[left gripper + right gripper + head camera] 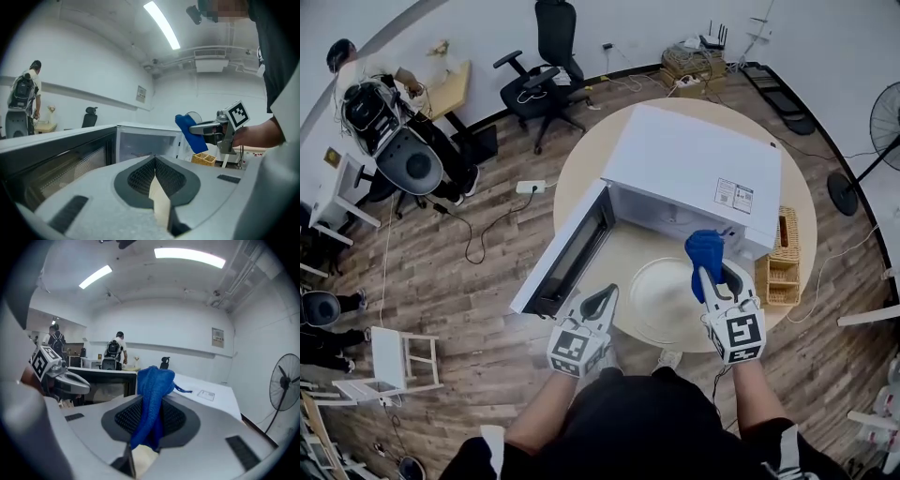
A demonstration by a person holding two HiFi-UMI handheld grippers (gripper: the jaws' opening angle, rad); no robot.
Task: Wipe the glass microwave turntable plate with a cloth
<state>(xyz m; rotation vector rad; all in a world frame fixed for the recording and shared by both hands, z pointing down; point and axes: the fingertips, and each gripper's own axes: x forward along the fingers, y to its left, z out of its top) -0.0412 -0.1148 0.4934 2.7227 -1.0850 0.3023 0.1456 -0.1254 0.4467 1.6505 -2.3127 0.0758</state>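
Glass turntable plate [661,300], just one, is lying flat on the round table [581,178] before the single microwave [694,164], whose door [567,253] is hanging open. One blue cloth [705,251] is bunching up from the right gripper [705,274], whose jaws are clenching it above the plate's right edge. The left gripper [602,298] is hovering at the plate's left, jaws pressing together on nothing. One wicker basket [783,258] is sitting beside the microwave. Wood flooring [487,281], a black office chair [546,75] and a fan [862,141] are surrounding the table.
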